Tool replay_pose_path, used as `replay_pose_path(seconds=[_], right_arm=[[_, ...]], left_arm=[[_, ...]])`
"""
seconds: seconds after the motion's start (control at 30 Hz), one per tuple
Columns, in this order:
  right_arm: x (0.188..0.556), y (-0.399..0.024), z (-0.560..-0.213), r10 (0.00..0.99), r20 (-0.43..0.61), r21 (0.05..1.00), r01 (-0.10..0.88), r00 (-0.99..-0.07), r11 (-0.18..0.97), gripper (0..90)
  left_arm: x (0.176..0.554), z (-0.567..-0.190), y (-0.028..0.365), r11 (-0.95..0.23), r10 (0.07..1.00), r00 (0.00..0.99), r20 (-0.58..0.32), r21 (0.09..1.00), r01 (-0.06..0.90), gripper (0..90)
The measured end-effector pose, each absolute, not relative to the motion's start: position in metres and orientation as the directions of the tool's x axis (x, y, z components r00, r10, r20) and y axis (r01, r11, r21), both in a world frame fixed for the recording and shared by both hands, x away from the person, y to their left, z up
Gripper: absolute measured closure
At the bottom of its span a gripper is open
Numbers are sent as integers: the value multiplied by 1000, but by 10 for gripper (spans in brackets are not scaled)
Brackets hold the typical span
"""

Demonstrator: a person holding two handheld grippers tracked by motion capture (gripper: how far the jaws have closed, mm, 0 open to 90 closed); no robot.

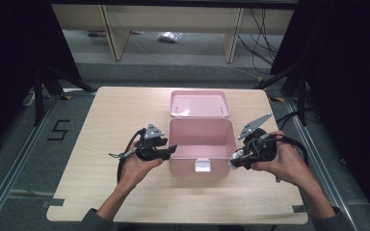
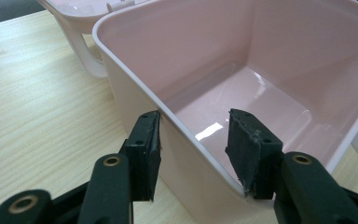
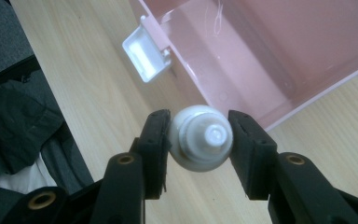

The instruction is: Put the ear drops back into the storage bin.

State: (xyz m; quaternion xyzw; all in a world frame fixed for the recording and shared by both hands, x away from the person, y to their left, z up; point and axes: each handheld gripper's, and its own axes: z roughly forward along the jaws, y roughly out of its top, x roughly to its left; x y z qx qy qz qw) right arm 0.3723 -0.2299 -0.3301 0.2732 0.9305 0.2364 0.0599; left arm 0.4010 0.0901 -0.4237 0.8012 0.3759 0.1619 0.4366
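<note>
- Right gripper view puts the right hand-held gripper (image 3: 199,140) in the lower middle of the frame, its two black jaws pinched on a small white bottle (image 3: 200,138), cap end toward the camera.
- I think the bottle is held this way so it can go into the pink box (image 3: 261,56), which sits just past it in the upper right of the frame.
- A white latch (image 3: 145,52) sticks out from the box's front wall, left of and above the bottle.
- Left gripper view has the left hand-held gripper (image 2: 193,149) half open over the near wall of the pink box (image 2: 135,98): one pad is outside the wall and one is inside.
- The outer pad looks to touch the rim; I cannot tell if the jaws squeeze it. My guess is this hand keeps the box from sliding.
- This view looks deep into the box, and its shiny floor is bare.
- High view gives the whole tabletop (image 1: 106,115), with the left hand-held gripper (image 1: 171,150) and the right hand-held gripper (image 1: 236,161) at either side of the pink box (image 1: 201,139) in the middle of the frame.
- The lid (image 1: 200,103) lies flat and open behind the box.
- The bottle (image 1: 235,161) is a tiny pale spot here, so the right gripper view tells it much better.
</note>
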Motion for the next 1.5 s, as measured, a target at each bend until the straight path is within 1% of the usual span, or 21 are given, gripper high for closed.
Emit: replay_pose_path(seconds=[0.23, 0.27, 0.4, 0.43, 0.47, 0.57, 0.63, 0.67, 0.8, 0.83, 1.03, 1.5], right_arm=[[380, -221, -323, 528, 39, 470, 482, -848, 739, 604], [382, -221, -322, 522, 26, 473, 470, -853, 745, 604], [387, -216, -318, 529, 36, 477, 480, -848, 736, 604], [390, -215, -318, 513, 22, 483, 458, -858, 746, 604], [392, -214, -318, 527, 26, 480, 473, -849, 739, 604], [398, -210, -318, 532, 16, 473, 475, -846, 742, 604], [402, -208, -320, 542, 15, 470, 484, -840, 738, 604], [406, -207, -321, 534, 6, 473, 473, -845, 743, 604], [412, -201, -327, 558, 8, 450, 502, -829, 739, 604], [415, -201, -328, 553, -4, 452, 492, -833, 744, 604], [428, -196, -339, 558, -3, 425, 504, -830, 752, 604], [439, -180, -356, 552, -6, 361, 513, -834, 779, 604]], left_arm=[[399, -423, 89, -337, 749, 659, -67, 818, 466, 551], [399, -423, 89, -335, 749, 659, -69, 818, 467, 551], [399, -423, 88, -343, 745, 664, -64, 817, 464, 552], [399, -423, 88, -342, 745, 663, -66, 816, 466, 553], [399, -423, 88, -341, 746, 663, -67, 816, 466, 553], [398, -423, 88, -344, 745, 664, -64, 816, 464, 554], [398, -423, 88, -342, 745, 664, -67, 817, 465, 554], [398, -423, 88, -341, 745, 664, -67, 817, 465, 554], [397, -423, 87, -345, 745, 665, -62, 816, 463, 554], [397, -423, 87, -346, 744, 665, -63, 815, 464, 554], [397, -423, 88, -342, 740, 669, -71, 817, 465, 554], [397, -423, 87, -341, 741, 668, -71, 817, 465, 554]])
